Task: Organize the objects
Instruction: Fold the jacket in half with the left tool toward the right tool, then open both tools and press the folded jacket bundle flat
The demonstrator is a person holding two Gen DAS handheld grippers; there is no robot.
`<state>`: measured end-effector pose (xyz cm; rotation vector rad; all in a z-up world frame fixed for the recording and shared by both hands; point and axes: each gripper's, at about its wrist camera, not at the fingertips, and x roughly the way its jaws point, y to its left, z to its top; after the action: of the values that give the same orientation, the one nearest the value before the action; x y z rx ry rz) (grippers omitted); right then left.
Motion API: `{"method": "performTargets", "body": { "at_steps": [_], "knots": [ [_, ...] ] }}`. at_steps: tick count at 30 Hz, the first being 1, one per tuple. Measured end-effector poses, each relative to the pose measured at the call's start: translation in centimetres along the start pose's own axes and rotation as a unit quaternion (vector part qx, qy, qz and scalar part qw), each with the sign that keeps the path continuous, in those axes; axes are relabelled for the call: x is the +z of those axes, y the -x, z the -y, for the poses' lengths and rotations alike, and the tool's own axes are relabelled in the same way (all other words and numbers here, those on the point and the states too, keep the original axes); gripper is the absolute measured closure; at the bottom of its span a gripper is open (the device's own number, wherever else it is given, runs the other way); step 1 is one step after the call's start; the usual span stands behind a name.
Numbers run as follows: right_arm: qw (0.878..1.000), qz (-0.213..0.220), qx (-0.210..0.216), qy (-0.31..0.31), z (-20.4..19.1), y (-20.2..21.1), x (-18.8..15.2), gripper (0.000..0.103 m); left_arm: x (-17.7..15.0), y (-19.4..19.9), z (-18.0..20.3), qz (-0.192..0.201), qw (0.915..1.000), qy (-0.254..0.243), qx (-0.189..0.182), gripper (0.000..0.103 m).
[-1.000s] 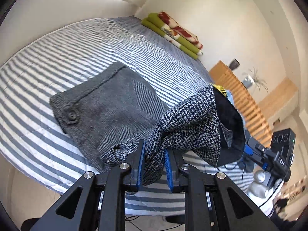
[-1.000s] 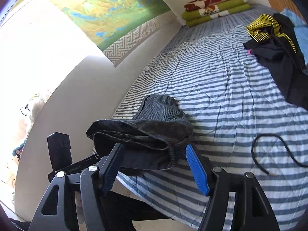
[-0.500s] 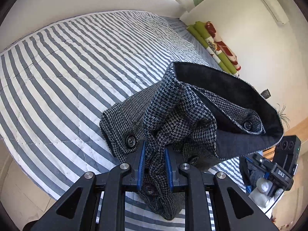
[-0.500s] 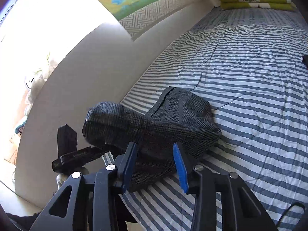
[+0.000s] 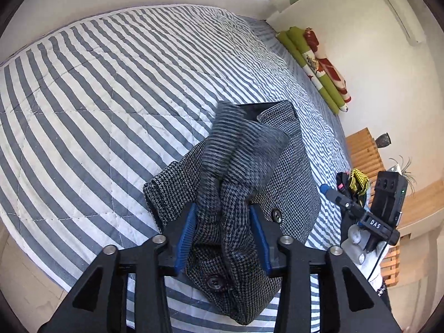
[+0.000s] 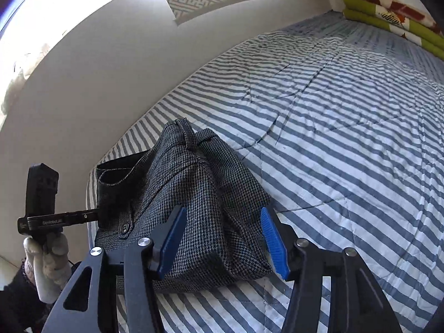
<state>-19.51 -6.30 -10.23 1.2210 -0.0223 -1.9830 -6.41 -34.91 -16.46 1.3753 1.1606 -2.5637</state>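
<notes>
Where the striped bed [image 5: 116, 88] meets its near corner, a houndstooth garment [image 5: 288, 172] lies in a loose heap, partly folded over itself, its dark lining showing at the far edge and buttons [image 5: 276, 214] visible on the cloth. Left gripper [image 5: 224, 238]: jaws have just been opening and stand about half apart — a thick bunch of the garment still runs up between the blue pads [image 5: 186, 236], filling most of the gap; whether the pads still press on it cannot be told. Part of the raised fold is blurred. Right gripper [image 6: 224, 241]: jaws likewise have just been opening, about half apart, straddling the near end of the garment [image 6: 194, 194]; a gap shows between the right-hand pad [image 6: 273, 242] and the cloth, and the left-hand pad lies against or just beside it — no grip is evident.

In the right wrist view, a gloved hand [image 6: 45, 260] holds the left gripper's handle at the lower left, beside the bed's edge. In the left wrist view, the right gripper's handle [image 5: 385, 208] appears at the right, with a small pile of dark and yellow clothes [image 5: 353, 183] beyond it. Folded green and red blankets [image 5: 319, 63] lie at the far end of the bed against the wall; a wooden slatted frame [image 5: 363, 152] stands past the bed's right side.
</notes>
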Motion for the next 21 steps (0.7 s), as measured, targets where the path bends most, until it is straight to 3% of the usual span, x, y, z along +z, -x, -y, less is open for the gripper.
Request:
{"method": "performTargets", "body": {
  "at_steps": [1,2,4,8,10,11,12,14,17,21],
  "knots": [
    [1.000,-0.008,0.014,0.003,0.0,-0.4,-0.3,0.051,-0.4,0.6,0.0,0.005,1.0000,0.002,0.004,0.039],
    [0.999,-0.019,0.031,0.007,-0.1,-0.9,-0.6,0.051,-0.8,1.2,-0.3,0.014,0.9999,0.005,0.007,0.035],
    [0.998,-0.043,0.048,0.016,-0.3,-2.1,-1.1,0.051,-2.0,2.4,-0.3,0.020,0.9997,0.005,0.012,0.034],
    [0.997,-0.066,0.020,0.027,-0.5,-3.8,-1.9,0.051,-3.8,2.2,0.5,0.013,0.9995,-0.012,0.025,0.034],
    [0.997,-0.069,0.033,0.014,-0.6,-3.7,-2.0,0.069,-4.4,1.2,1.3,-0.001,0.9987,-0.031,0.041,0.035],
    [0.996,-0.073,0.046,0.010,-0.8,-3.3,-2.0,0.084,-4.6,0.9,1.2,-0.005,0.9972,-0.035,0.067,0.037],
    [0.996,-0.072,0.045,0.017,-1.1,-2.7,-2.0,0.086,-4.6,0.4,0.9,-0.012,0.9956,-0.028,0.088,0.037],
    [0.995,-0.085,-0.006,0.046,-1.3,-2.4,-2.1,0.088,-4.6,0.2,0.7,-0.017,0.9967,-0.009,0.079,0.037],
    [0.990,-0.102,-0.047,0.082,-2.2,-2.1,-2.8,0.084,-4.9,2.3,2.9,0.026,0.9929,-0.056,0.101,0.039],
    [0.990,-0.050,-0.071,0.108,-4.0,1.2,-2.1,0.077,-3.5,4.5,6.4,0.079,0.9865,-0.102,0.100,0.039]
  ]
}}
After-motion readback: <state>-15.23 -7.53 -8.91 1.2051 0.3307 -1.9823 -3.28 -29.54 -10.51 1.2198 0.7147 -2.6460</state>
